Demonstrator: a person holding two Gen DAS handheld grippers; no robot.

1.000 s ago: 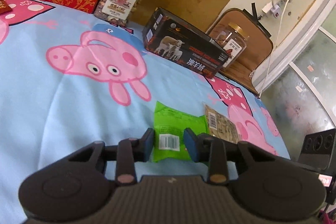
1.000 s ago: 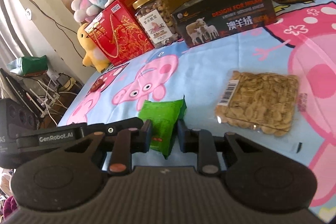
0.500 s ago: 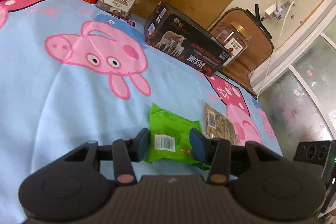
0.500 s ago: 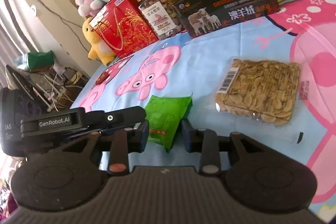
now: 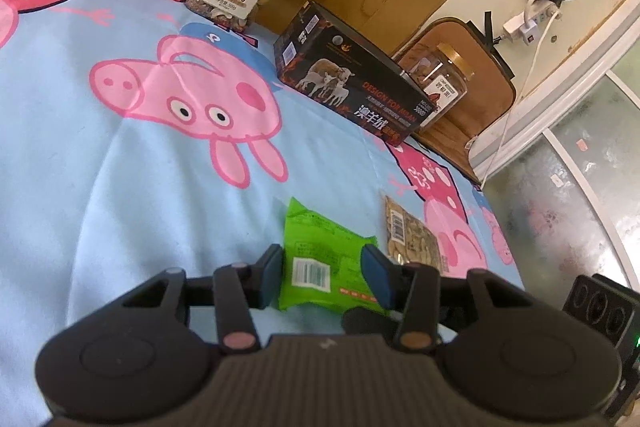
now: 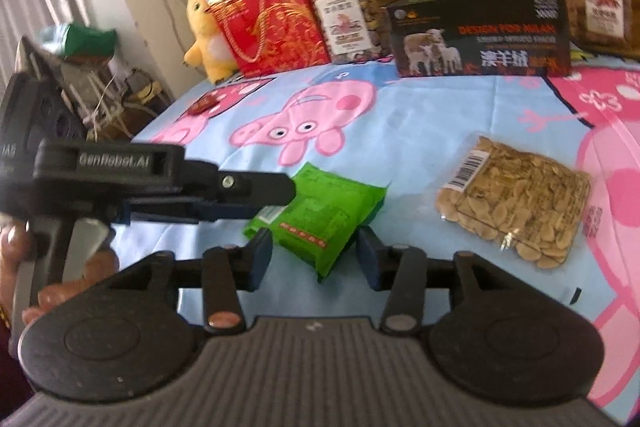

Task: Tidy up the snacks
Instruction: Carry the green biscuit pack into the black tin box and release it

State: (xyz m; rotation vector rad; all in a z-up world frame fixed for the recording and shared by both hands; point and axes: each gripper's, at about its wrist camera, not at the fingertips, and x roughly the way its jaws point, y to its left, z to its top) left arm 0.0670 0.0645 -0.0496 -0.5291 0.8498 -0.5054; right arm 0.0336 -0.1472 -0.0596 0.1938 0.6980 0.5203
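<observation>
On the pale-blue bedspread printed with pink cartoon pigs (image 5: 80, 187), a flat green foil snack packet with a white barcode label (image 5: 320, 259) lies between the fingers of both handheld tools. Left gripper (image 5: 326, 277): fingers spread either side of the packet's barcode end, a gap showing at the right pad; its jaws have just been opening, though little in the last instant. Right gripper (image 6: 316, 257): fingers spread wide about the packet's near corner, pads clear of the foil; its jaws have just been opening too. The packet appears released and resting on the cloth. Just beside it lies a clear rectangular bag of pale seeds (image 6: 516, 203), apart from the packet. Along the far edge stand a red gift bag with gold scrollwork (image 6: 272, 23), a gold-lidded clear jar of nuts (image 6: 348, 11) and a black carton picturing sheep (image 6: 480, 31).

Risks, as judged: either tool drawing back at a slant could catch a pad on the light foil and drag or flip the packet; the soft, yielding cloth offers little hold. The two tools sit close together, so a careless sweep could knock one against the other or nudge the seed bag out of line.
</observation>
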